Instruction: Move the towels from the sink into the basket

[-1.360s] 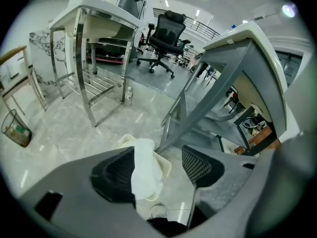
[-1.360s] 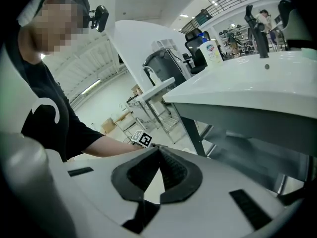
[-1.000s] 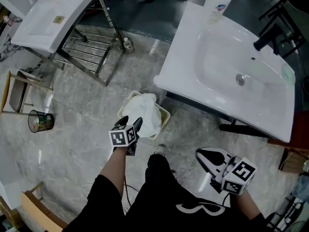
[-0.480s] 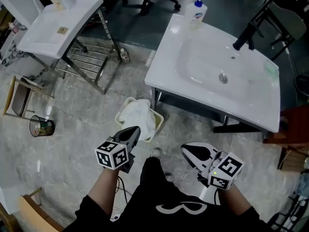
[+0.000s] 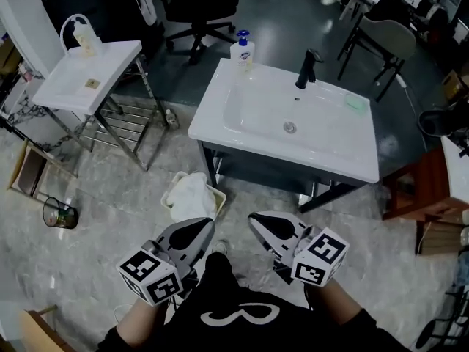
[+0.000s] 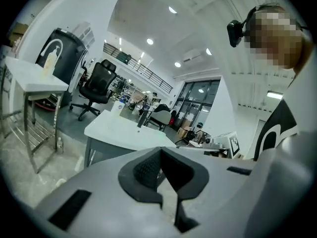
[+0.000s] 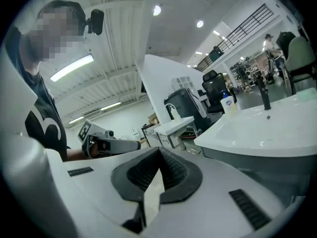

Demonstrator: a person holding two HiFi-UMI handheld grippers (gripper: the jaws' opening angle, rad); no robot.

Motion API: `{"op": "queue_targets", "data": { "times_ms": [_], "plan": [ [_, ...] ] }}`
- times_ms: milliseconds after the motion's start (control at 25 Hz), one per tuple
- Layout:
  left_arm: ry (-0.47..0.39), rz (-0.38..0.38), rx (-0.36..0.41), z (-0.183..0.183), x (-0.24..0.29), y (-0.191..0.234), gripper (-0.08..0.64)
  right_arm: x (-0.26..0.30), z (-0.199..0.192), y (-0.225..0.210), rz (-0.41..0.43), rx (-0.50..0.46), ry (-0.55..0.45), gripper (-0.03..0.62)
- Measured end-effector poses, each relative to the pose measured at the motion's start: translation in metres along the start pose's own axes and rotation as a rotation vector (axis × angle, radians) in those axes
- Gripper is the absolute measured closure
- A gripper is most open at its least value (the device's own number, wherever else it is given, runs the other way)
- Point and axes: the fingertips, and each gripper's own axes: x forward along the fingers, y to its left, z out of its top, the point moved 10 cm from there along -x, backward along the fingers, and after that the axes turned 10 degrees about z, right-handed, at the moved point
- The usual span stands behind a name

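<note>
- The left gripper [image 5: 199, 231] has its jaws pressed together with nothing between them. A second ago they stood spread right over the basket, so the towel has been let go and the jaws have shut empty.
- The right gripper [image 5: 258, 223] is likewise closed on nothing.
- Both grippers now sit higher and closer to the person, pointing roughly level toward the sink rather than down at the floor.
- The towel [image 5: 192, 191] lies heaped in the basket [image 5: 218, 197]. The basket stands on the floor just beside the sink's stand, well apart from both grippers.
- The sink [image 5: 253, 116] shows a bare white basin. No towel is visible in it or on its surface, only a soap bottle [image 5: 242, 48] and the tap [image 5: 307, 67] at the back.
- Judging from that, the move looks finished, with nothing left to fetch.
</note>
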Motion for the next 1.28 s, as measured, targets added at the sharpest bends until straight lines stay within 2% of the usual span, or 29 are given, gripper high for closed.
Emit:
{"op": "queue_targets", "data": {
  "times_ms": [200,520,880,1280],
  "plan": [
    [-0.064,-0.028,0.061,0.0,-0.027,-0.059,0.555,-0.048,0.011,0.047,-0.016,-0.053,-0.062,0.589],
    [-0.113,-0.056,0.117,0.0,-0.047,-0.113,0.555,-0.101,0.024,0.099,-0.074,-0.172,-0.123,0.589],
    [-0.123,-0.095,0.147,-0.005,-0.061,-0.134,0.555,-0.125,0.019,0.127,-0.128,-0.191,-0.112,0.589],
    [-0.092,-0.122,0.15,-0.015,-0.041,-0.131,0.555,-0.127,0.009,0.117,-0.158,-0.164,-0.108,0.589]
  ]
}}
